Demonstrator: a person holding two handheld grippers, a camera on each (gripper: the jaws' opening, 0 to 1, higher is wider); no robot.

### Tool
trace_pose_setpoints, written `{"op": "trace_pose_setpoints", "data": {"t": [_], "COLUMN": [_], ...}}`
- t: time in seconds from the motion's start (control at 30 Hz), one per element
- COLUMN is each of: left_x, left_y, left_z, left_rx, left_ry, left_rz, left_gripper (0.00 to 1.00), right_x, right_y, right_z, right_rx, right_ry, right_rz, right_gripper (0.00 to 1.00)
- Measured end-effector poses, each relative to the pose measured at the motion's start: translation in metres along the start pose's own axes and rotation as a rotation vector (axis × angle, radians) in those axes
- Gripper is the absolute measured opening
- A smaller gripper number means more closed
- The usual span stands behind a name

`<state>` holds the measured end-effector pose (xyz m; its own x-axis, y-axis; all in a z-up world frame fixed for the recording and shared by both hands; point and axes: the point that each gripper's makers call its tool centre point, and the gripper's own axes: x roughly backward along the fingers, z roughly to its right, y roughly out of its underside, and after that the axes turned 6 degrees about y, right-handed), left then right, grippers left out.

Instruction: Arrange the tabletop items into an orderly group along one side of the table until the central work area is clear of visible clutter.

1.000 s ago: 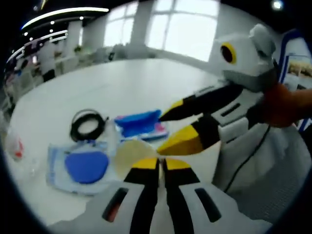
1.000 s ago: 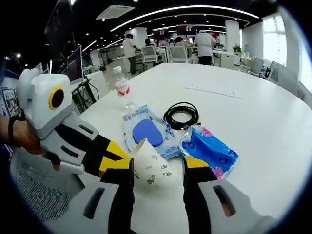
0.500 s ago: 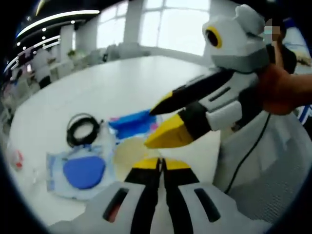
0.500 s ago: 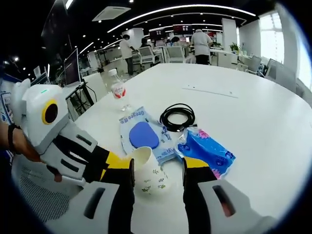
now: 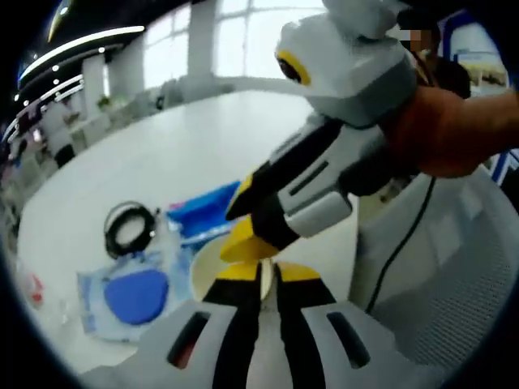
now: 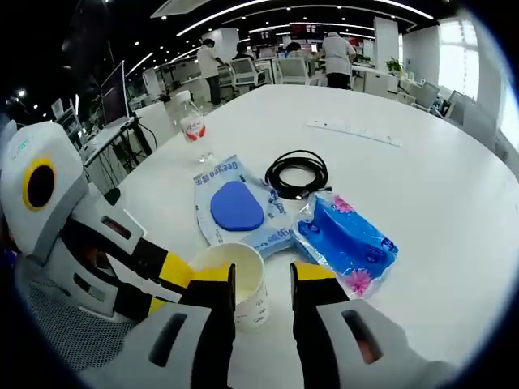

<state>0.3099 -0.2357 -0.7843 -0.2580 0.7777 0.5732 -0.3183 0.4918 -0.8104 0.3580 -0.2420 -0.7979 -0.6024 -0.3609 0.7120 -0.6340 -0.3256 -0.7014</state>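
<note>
A white paper cup [image 6: 237, 279] stands upright on the white table [image 6: 422, 162], its open mouth upward. My right gripper [image 6: 262, 279] is open, its jaws on either side of the cup with a gap on the right side. My left gripper [image 5: 268, 275] is shut on the cup's [image 5: 209, 263] rim, and its yellow fingertips [image 6: 174, 269] meet the rim from the left. Beyond the cup lie a blue pad in a clear packet [image 6: 237, 207], a black cable coil [image 6: 298, 172] and a blue tissue pack [image 6: 349, 243].
A small water bottle [image 6: 192, 130] stands near the table's far left edge. A white strip [image 6: 353, 134] lies further back. A grey mesh chair [image 5: 454, 267] is beside the table. People and desks are far behind.
The cup has gone from lying tilted to standing upright. The right gripper's jaws have narrowed around it, and that gripper has come closer over the cup.
</note>
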Motion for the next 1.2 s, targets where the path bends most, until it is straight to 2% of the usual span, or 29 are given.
{"op": "trace_pose_setpoints", "data": {"t": [0.13, 0.2, 0.3, 0.33, 0.43, 0.63, 0.7, 0.8, 0.83, 0.93, 1.2], "left_x": [0.002, 0.004, 0.009, 0.01, 0.018, 0.037, 0.045, 0.052, 0.053, 0.056, 0.061], "left_y": [-0.003, -0.005, -0.005, -0.005, -0.003, 0.009, 0.014, 0.023, 0.022, 0.013, 0.023], "left_z": [0.003, 0.004, 0.003, 0.003, -0.002, -0.013, -0.016, -0.017, -0.019, -0.024, -0.033], "left_rx": [0.008, 0.02, 0.039, 0.041, 0.077, 0.158, 0.215, 0.227, 0.226, 0.231, 0.26], "left_ry": [0.011, 0.01, 0.008, 0.005, -0.019, -0.08, -0.11, -0.121, -0.127, -0.137, -0.185], "left_rz": [0.025, 0.039, 0.049, 0.049, 0.068, 0.096, 0.12, 0.115, 0.106, 0.133, 0.118], "left_gripper": [0.08, 0.12, 0.15, 0.16, 0.19, 0.2, 0.26, 0.28, 0.29, 0.3, 0.3], "right_x": [-0.003, -0.004, -0.006, -0.006, -0.006, -0.003, -0.002, -0.001, -0.001, 0.0, -0.001], "right_y": [0.008, 0.012, 0.017, 0.021, 0.019, 0.014, 0.011, 0.007, 0.006, 0.0, -0.01], "right_z": [0.001, 0.002, 0.003, 0.005, 0.002, 0.005, 0.008, 0.011, 0.012, 0.013, 0.015], "right_rx": [0.022, 0.024, 0.026, 0.022, 0.002, 0.008, 0.0, -0.008, -0.007, -0.005, -0.008], "right_ry": [0.01, 0.014, 0.019, 0.025, 0.005, 0.02, 0.024, 0.03, 0.03, 0.031, 0.036], "right_rz": [-0.032, -0.046, -0.064, -0.083, -0.067, -0.056, -0.051, -0.04, -0.038, -0.032, -0.018], "right_gripper": [0.19, 0.16, 0.03, 0.02, 0.02, 0.02, 0.01, 0.01, 0.01, 0.01, 0.01]}}
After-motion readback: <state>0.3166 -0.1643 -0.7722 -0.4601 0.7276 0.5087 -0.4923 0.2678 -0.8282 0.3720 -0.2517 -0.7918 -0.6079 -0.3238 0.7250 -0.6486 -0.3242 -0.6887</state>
